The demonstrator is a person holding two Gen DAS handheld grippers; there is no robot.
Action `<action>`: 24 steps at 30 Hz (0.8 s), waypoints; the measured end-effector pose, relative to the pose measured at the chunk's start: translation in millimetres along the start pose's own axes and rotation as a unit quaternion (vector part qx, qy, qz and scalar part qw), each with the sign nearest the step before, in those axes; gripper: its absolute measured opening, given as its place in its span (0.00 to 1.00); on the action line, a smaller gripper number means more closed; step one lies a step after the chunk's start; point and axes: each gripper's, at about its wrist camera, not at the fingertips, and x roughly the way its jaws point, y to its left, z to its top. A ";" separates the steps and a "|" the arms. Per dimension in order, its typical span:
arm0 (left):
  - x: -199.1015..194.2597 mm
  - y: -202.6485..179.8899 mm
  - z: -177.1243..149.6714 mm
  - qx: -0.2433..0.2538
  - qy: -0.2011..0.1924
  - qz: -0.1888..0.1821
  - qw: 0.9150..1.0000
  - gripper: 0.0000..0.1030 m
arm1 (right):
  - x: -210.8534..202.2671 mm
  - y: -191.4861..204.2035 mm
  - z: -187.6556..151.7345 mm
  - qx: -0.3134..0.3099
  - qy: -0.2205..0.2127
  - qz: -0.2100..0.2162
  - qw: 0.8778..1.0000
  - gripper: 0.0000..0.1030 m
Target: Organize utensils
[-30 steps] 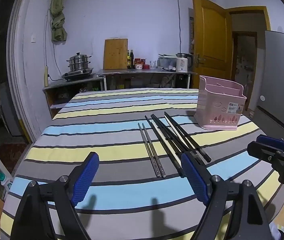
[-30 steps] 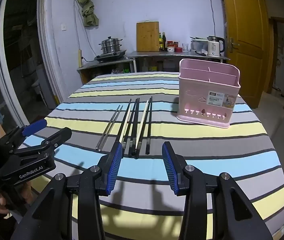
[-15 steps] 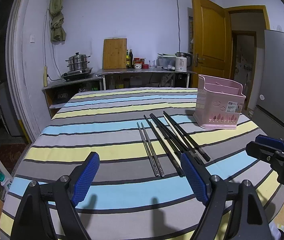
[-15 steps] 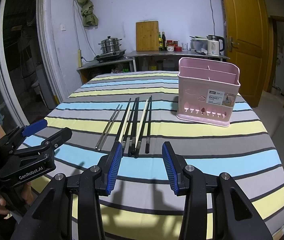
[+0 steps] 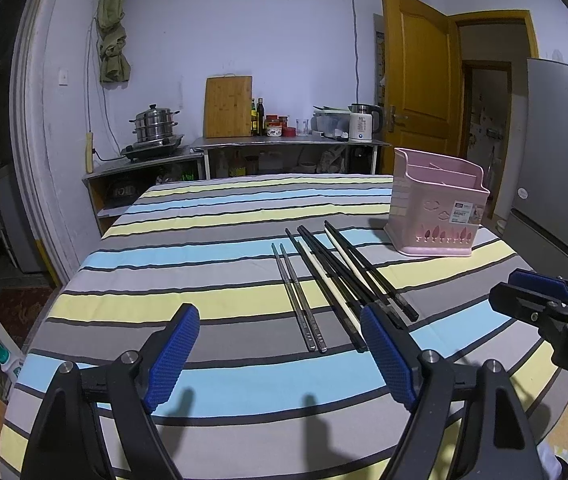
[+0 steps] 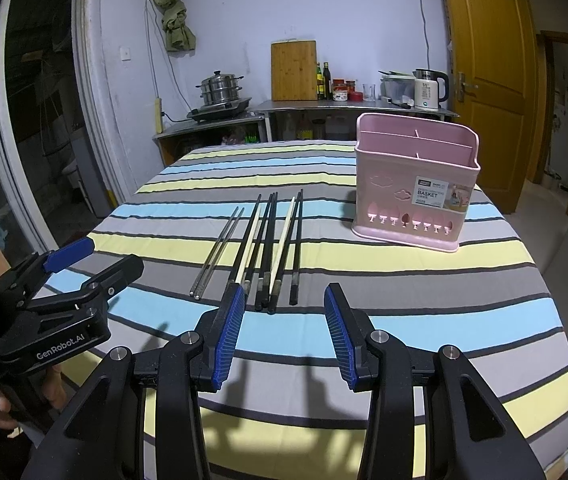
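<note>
Meanwhile both hand-held grippers, left (image 5: pixel 279 350) and right (image 6: pixel 281 324), stay spread, nearer the chopsticks (image 6: pixel 267 248).

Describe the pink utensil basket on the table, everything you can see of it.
The pink utensil basket looks like moulded plastic, a boxy caddy standing upright on the striped tablecloth. Inner dividers split it into compartments, which look empty. Its front wall carries embossed clouds, a row of small cut-outs near the base, and a label reading BASKET. It stands right of the chopsticks, apart from them; neither gripper touches it.
</note>
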 end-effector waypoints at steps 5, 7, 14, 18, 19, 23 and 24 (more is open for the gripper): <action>0.3 -1.2 -0.4 0.001 0.002 -0.003 1.000 0.80 | 0.7 0.2 0.3 -0.001 0.001 0.000 1.000 0.41; 0.8 -2.1 -0.4 0.003 0.002 -0.002 1.000 0.80 | 0.6 0.2 0.2 0.000 0.001 0.000 1.000 0.41; 0.4 -2.6 -0.2 0.003 0.002 -0.003 1.000 0.80 | 0.5 -0.2 -0.3 0.000 0.001 0.000 1.000 0.41; 0.2 -3.2 -0.2 0.003 0.002 -0.004 1.000 0.80 | 0.6 -0.2 -0.3 0.000 0.001 0.000 1.000 0.42; 0.3 -3.2 -0.1 0.003 0.002 -0.004 1.000 0.80 | 0.6 -0.3 -0.3 0.000 0.002 0.000 1.000 0.41; 0.4 -3.3 -0.3 0.003 0.002 -0.004 1.000 0.80 | 0.6 -0.4 -0.4 0.000 0.001 0.000 1.000 0.41; 0.4 -3.3 -0.3 0.003 0.002 -0.004 1.000 0.80 | 0.6 -0.4 -0.4 0.000 0.002 0.000 1.000 0.41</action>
